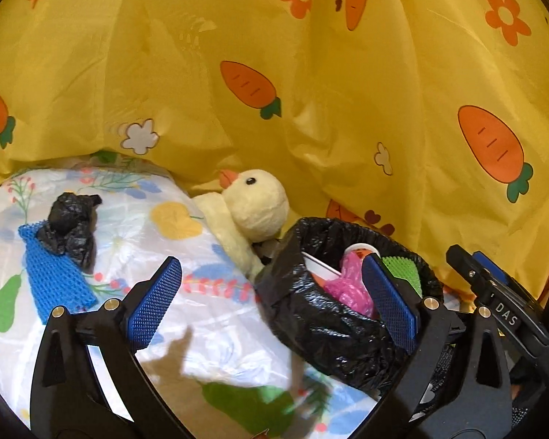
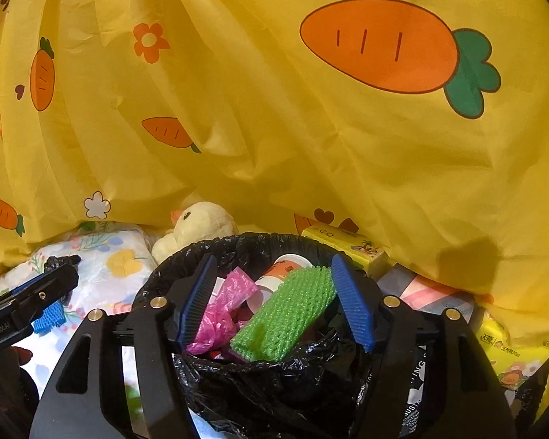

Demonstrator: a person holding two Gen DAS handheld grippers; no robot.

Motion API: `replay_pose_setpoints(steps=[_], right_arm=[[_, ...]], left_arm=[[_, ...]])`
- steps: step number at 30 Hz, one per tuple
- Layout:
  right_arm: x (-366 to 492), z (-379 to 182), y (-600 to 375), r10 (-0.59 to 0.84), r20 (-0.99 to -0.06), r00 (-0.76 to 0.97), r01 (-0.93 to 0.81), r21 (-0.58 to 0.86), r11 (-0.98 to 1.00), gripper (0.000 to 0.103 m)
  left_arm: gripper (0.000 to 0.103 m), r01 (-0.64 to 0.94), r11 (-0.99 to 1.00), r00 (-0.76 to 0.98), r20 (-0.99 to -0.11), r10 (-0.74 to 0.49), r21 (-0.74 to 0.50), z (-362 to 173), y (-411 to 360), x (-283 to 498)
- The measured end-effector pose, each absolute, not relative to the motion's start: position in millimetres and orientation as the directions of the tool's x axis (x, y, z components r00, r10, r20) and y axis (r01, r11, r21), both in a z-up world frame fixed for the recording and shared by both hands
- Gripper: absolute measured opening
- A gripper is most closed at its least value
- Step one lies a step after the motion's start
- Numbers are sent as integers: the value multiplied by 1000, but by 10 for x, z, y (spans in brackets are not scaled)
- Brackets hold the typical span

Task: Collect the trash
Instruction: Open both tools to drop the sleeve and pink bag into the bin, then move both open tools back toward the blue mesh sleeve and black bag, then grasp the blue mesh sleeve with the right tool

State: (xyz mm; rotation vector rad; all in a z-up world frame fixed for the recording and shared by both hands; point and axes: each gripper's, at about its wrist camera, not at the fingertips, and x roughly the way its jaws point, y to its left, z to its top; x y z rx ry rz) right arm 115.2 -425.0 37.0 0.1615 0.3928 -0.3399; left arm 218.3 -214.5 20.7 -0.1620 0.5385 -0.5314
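Hovering spot: right gripper (image 2: 274, 303) sits right over the bin (image 2: 238, 245), the one lined with a black bag
Right claw: spread wide, blue pads either side of the green foam net (image 2: 285, 314); it looks like the net just lies in the bin, not pinched
Bin contents: green net, crumpled pink plastic (image 2: 223, 307), and a paper cup (image 2: 287, 265) behind them
Left gripper (image 1: 274, 300): jaws wide apart, nothing between them, hanging above the floral tablecloth (image 1: 201, 322) with its right finger in front of the bin
Trash on the table: blue foam net (image 1: 55, 278) lying flat at far left, crumpled black bag (image 1: 69, 223) resting on its top end
Other stuff: plush duck (image 1: 256, 205) just beside the bin, tissue packs (image 2: 512, 355) at right, yellow carrot curtain (image 1: 311, 91) behind everything
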Motion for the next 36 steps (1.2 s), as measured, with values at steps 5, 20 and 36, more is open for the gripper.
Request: replay_pose_setpoints(steps=[5, 20, 36], right_arm=[[1134, 385, -3939, -238, -384, 892, 290, 81, 954, 81], [1660, 178, -2509, 49, -452, 890, -30, 49, 998, 82], [2753, -346, -1424, 174, -664, 727, -199, 39, 979, 82]], left_arm=[[97, 360, 902, 782, -451, -431, -238, 204, -1786, 2060], [97, -1, 984, 870, -486, -86, -177, 94, -196, 2020], [97, -177, 968, 869, -489, 69, -179, 33, 658, 2189]])
